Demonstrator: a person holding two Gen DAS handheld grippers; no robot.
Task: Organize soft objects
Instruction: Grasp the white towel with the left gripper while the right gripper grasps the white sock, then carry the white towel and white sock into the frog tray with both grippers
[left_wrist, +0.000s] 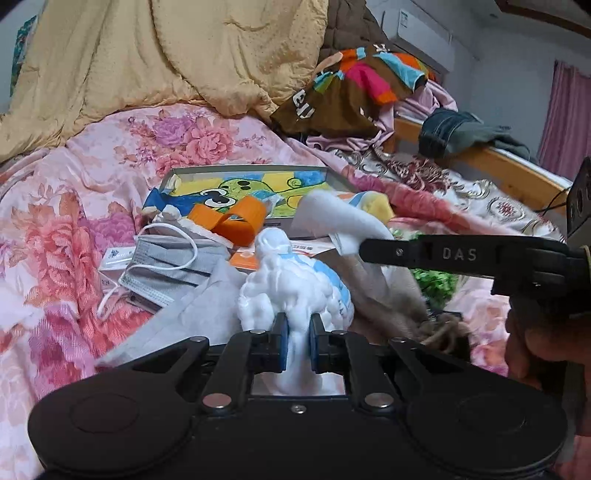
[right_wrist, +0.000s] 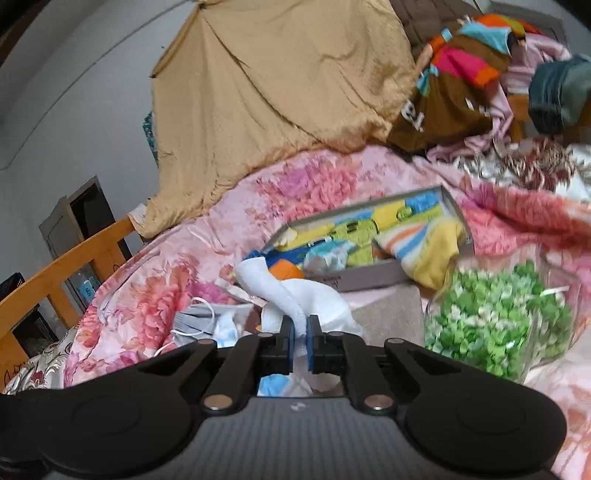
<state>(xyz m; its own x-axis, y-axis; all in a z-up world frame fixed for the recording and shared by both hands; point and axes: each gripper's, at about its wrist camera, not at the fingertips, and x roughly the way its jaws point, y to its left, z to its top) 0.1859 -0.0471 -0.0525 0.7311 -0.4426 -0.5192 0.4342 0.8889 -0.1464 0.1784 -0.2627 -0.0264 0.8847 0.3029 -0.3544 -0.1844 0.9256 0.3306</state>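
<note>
My left gripper (left_wrist: 299, 341) is shut on a white fluffy cloth with a pale blue edge (left_wrist: 291, 284), which bunches up between the blue pads above the floral bedspread (left_wrist: 92, 221). My right gripper (right_wrist: 301, 339) is shut on a white towel (right_wrist: 291, 295) whose free end trails forward and to the left. In the left wrist view the right gripper (left_wrist: 364, 248) reaches in from the right with the white towel (left_wrist: 332, 218) hanging from its tip. I cannot tell whether the two white pieces are joined.
A shallow box with a cartoon print (left_wrist: 251, 192) lies ahead, an orange strap (left_wrist: 236, 221) and grey face masks (left_wrist: 170, 266) before it. A clear bag of green bits (right_wrist: 495, 321) sits right. A yellow quilt (left_wrist: 147, 62), piled clothes (left_wrist: 354, 88) and the wooden bed rail (left_wrist: 498, 162) lie behind.
</note>
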